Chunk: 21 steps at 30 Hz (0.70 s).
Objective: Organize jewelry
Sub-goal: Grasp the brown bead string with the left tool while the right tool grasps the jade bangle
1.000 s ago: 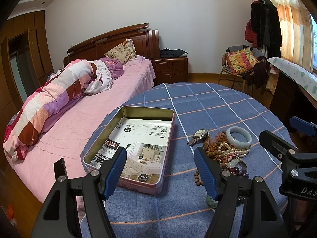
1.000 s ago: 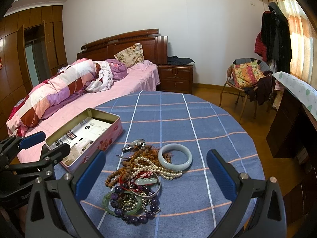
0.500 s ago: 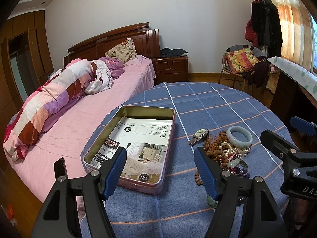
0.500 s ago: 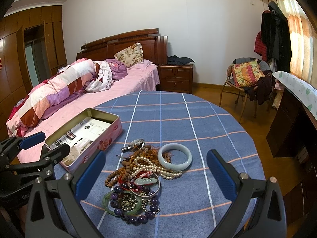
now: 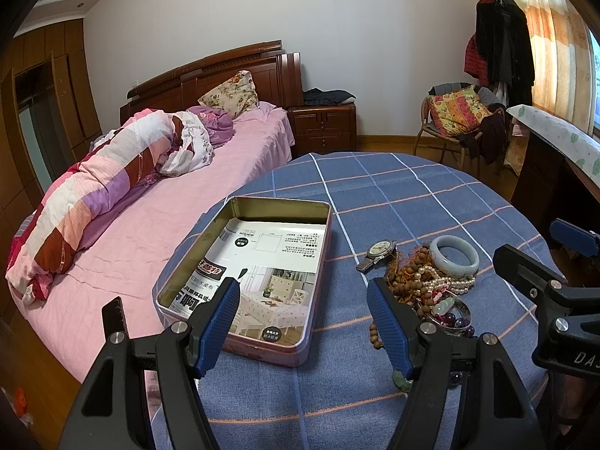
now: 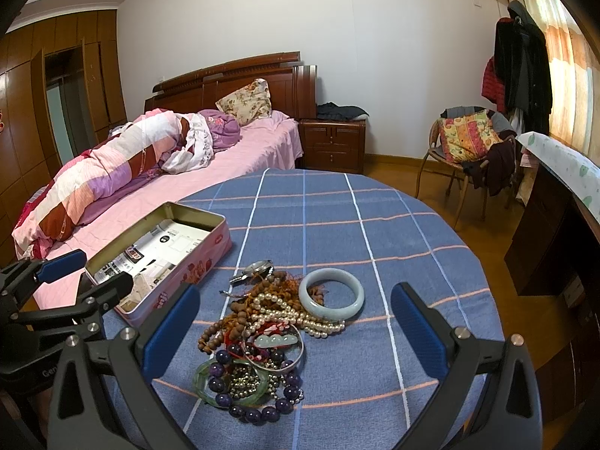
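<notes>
From the left wrist, the left gripper [image 5: 302, 305] hovers with fingers apart over the open tin [image 5: 245, 273], probably staged as the receptacle, the jewelry pile [image 5: 431, 285] just beyond its right finger; from the right wrist, the right gripper [image 6: 294, 320], fingers spread wide, frames that pile on the table [image 6: 337, 221]

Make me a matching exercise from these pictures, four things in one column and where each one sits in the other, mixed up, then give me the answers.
Things:
1. wristwatch
2. pale jade bangle
3. purple bead bracelet
4. printed sheet

Places:
A. nearest end of the jewelry pile, closest to the right gripper
B. inside the open tin, lining its bottom
C. right side of the pile, partly on the pearl strand
D. far left edge of the pile, toward the tin

Pairs: 1-D, 2-C, 3-A, 4-B
</notes>
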Motion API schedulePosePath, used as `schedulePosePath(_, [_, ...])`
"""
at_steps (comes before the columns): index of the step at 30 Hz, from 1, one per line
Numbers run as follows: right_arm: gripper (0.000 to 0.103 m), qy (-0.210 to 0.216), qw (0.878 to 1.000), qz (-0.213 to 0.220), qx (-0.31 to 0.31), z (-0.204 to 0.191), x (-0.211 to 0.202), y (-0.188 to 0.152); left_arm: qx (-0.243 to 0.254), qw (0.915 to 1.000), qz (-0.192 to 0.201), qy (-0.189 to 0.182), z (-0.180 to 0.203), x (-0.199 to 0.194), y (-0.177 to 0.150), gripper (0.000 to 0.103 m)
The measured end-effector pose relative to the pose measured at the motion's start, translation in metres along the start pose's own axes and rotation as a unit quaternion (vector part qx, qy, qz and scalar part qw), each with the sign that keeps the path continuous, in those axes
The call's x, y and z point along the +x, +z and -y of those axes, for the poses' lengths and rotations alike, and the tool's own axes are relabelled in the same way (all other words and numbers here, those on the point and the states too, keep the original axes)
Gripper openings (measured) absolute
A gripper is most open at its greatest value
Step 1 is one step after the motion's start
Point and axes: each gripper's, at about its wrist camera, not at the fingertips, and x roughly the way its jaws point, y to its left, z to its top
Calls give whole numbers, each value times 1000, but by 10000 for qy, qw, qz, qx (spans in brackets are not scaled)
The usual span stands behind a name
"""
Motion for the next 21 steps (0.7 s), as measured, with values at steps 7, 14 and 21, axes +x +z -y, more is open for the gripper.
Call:
schedulePosePath(7, [103,-8,10000,-65,18,4,6,-6,33,10000,-84,-16,1,7,-5,71])
schedulePosePath(14, [103,-337,9984,-379,231,43,33,-14,22,9991,-356,-217,10,37,4,70])
schedulePosePath(21, [103,-506,9956,-582,537,76,47,-16,245,9969,-525,-531,42,65,21,70])
